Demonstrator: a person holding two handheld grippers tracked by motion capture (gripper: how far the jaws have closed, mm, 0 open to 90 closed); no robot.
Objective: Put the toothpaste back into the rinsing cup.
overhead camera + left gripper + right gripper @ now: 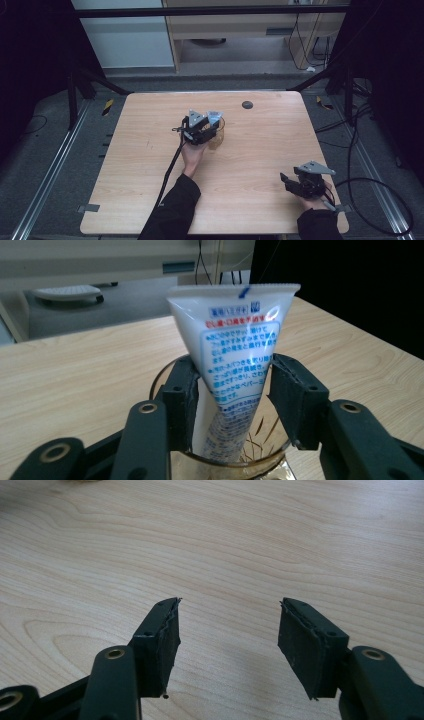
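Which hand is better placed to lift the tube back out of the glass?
Left. The left gripper has its open jaws either side of the tube standing in the glass; the right gripper is empty over bare table.

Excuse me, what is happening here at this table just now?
A person works at a wooden table with a gripper in each hand. The left gripper is at a clear glass cup near the table's middle; a white tube with blue print stands in the cup, leaning, with its flat crimped end up. The jaws stand on either side of the tube, and a gap shows at the right pad. The right gripper is open over bare wood near the front right corner.
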